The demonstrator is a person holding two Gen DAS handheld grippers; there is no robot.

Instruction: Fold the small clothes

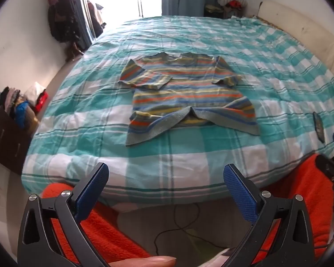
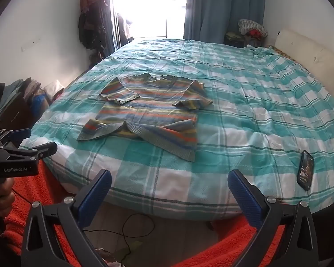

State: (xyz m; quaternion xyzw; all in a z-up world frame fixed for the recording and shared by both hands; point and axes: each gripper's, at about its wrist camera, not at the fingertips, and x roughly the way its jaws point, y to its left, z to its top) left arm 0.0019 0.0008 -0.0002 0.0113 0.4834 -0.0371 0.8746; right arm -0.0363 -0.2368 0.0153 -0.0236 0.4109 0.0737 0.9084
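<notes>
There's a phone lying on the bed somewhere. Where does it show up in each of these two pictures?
Left wrist view: the phone is a thin dark sliver at the far right edge, on the bed's near right corner.
Right wrist view: the phone lies lower right, screen up, near the bed's front edge.
Shared landmark: the striped shirt, left of the phone in both views.

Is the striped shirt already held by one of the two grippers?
No, the striped shirt lies flat on the bed, while the right gripper and the left gripper stand open and apart from it.
</notes>
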